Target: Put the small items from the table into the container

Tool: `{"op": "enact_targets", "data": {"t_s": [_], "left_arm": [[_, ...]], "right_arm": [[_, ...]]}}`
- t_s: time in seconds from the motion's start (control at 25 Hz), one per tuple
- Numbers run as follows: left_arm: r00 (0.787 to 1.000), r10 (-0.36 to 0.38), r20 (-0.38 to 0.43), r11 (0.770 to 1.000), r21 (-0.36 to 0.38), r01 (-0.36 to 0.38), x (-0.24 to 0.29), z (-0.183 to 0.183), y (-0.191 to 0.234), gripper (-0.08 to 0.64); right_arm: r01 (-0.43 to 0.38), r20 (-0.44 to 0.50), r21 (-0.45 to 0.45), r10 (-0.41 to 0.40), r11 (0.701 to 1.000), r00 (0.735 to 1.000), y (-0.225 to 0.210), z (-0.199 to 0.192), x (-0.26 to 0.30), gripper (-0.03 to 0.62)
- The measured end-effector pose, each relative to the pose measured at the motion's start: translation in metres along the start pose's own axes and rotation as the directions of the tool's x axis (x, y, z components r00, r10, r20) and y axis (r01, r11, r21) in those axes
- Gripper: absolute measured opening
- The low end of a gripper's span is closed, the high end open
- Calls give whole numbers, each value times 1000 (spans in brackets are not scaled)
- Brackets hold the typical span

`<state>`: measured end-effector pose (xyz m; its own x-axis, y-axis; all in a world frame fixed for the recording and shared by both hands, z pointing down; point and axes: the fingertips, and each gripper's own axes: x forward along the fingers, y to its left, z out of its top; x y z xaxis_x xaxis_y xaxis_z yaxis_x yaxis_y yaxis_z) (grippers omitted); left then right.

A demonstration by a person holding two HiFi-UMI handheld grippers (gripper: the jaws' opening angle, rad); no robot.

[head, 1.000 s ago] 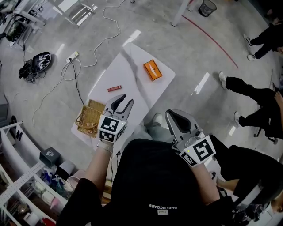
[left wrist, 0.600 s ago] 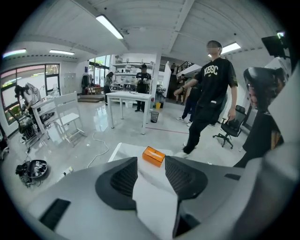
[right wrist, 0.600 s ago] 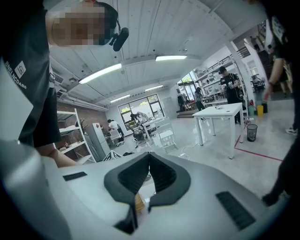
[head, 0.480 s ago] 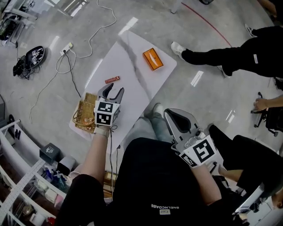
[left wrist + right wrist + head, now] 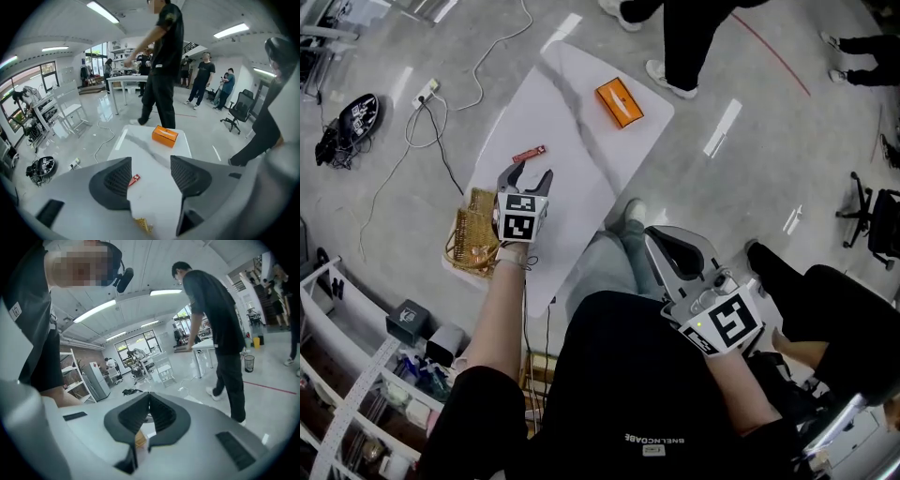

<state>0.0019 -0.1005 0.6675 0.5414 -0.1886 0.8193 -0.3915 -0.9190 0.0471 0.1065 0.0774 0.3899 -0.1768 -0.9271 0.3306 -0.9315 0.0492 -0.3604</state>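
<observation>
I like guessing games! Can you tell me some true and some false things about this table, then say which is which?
1. The orange box lies on the table. True.
2. The red bar is in the basket. False: it lies on the table, outside the basket.
3. The left gripper holds the red bar. False: its jaws are opening and nothing is between them.
4. The right gripper is shut. True.
5. The basket stands right beside the orange box. False: the box is at the table's far end, and the basket is near the person's end, by the left gripper.
</observation>
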Motion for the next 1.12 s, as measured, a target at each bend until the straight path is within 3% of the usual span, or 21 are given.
{"op": "enact_targets", "data": {"t_s": [0.36, 1.12], "left_arm": [[998, 32, -52, 999, -17, -33, 49, -18, 20, 282], [977, 22, -210, 999, -24, -27, 150, -80, 54, 321]], "right_arm": [[14, -41, 12, -14, 1000, 999, -10, -22, 13, 11], [24, -127, 68, -15, 997, 992, -30, -76, 54, 11]]}}
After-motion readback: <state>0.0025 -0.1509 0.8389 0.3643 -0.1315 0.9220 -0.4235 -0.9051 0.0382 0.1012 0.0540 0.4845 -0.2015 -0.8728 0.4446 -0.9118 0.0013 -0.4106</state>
